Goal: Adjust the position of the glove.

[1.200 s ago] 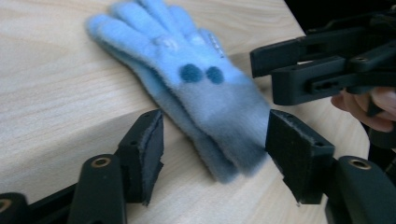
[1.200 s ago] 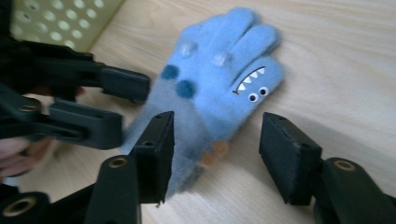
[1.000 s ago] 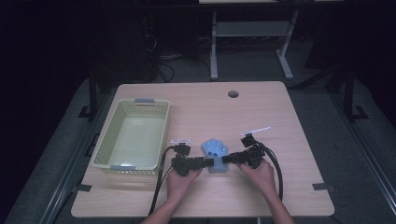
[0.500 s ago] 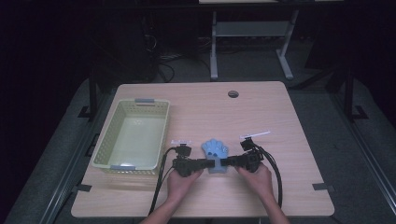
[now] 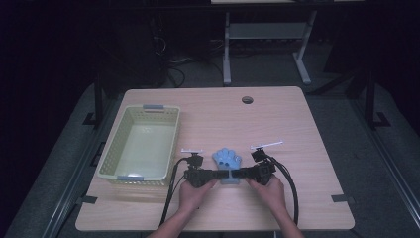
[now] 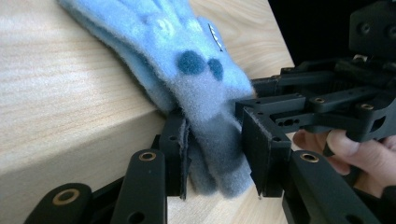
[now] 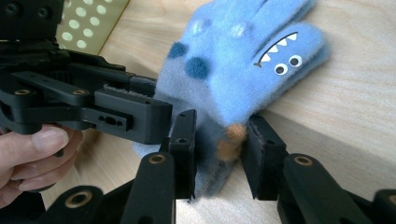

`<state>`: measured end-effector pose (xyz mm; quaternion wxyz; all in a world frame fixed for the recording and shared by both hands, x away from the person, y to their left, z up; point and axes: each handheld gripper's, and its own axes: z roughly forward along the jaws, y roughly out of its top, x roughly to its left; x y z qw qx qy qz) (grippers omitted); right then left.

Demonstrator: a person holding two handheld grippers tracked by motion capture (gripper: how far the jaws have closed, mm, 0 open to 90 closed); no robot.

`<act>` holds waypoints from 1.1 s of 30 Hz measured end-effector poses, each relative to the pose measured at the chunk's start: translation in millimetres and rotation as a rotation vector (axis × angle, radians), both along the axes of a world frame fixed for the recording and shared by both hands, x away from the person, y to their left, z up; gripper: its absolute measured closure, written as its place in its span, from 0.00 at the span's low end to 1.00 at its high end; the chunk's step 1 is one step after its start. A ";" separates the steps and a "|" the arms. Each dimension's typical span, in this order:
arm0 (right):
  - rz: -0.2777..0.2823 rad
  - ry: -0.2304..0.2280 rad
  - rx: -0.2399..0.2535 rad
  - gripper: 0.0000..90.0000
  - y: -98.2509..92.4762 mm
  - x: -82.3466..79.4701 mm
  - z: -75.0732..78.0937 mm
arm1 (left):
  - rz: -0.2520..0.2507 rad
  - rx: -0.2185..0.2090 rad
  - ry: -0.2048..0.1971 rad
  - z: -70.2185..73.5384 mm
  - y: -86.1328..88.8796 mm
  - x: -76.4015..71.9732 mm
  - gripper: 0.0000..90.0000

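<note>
A small blue fleece glove (image 5: 227, 160) lies on the tabletop (image 5: 297, 129) near the middle of its near edge, fingers pointing toward the far edge and cuff toward the person. Both grippers meet at that cuff from opposite sides. The left gripper (image 5: 216, 174) reaches in from the left, and its jaws have just been closing; in the left gripper view the cuff of the glove (image 6: 205, 135) sits between the two black jaws, one pad flat against the fleece and the other at or just off its edge, so the cuff looks pinched, though whether the second pad truly presses cannot be told for sure. The right gripper (image 5: 238, 174) reaches in from the right, its jaws likewise just closing; in the right gripper view the grey cuff of the glove (image 7: 243, 70), with an orange patch, lies between the jaws and both pads appear to bear on it. That view also shows a toothy face and two eyes printed on one finger. Each gripper is held by a hand (image 5: 194, 191) resting low at the near edge, the other hand (image 5: 270, 191) to its right. A pale green basket (image 5: 111, 148) stands toward the left edge of the tabletop, well apart from the glove.
</note>
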<state>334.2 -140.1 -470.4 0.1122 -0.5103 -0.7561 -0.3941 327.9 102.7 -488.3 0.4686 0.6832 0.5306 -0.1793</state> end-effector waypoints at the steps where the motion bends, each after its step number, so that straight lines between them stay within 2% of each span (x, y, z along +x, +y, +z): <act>1: -0.001 -0.001 0.000 0.76 0.3 -0.2 0.0 | -0.001 0.000 0.001 -0.2 -0.4 0.2 0.69; 4: -0.007 -0.009 0.004 0.77 0.3 -1.0 -0.6 | -0.004 -0.008 0.006 -0.8 -1.5 1.5 0.70; 9: -0.017 0.006 0.036 0.78 -2.9 -0.7 -4.2 | -0.018 -0.022 0.024 -2.2 -1.4 5.0 0.71; 14: -0.021 0.004 0.041 0.79 -2.3 -1.1 -3.6 | -0.017 -0.067 0.055 -6.6 0.3 8.7 0.72; 16: -0.014 0.005 0.044 0.79 -4.0 -0.2 -4.1 | -0.032 -0.087 0.049 -9.5 1.9 10.4 0.74; 18: -0.016 0.013 0.065 0.80 -6.0 -0.1 -5.4 | -0.032 -0.114 0.062 -12.4 3.5 11.7 0.75; 22: -0.007 -0.014 0.062 0.81 -6.4 -1.7 -3.8 | -0.029 -0.113 0.058 -12.2 2.0 12.4 0.76; 28: 0.004 -0.009 0.067 0.82 -7.9 -1.6 -1.3 | -0.039 -0.102 0.033 -9.0 0.9 12.6 0.78; 30: 0.009 -0.026 0.061 0.82 -8.2 -2.3 -0.2 | -0.049 -0.098 0.028 -6.2 0.1 12.8 0.78; 33: 0.005 -0.026 0.070 0.82 -9.4 -3.2 2.1 | -0.053 -0.089 0.011 -1.7 -1.2 12.4 0.78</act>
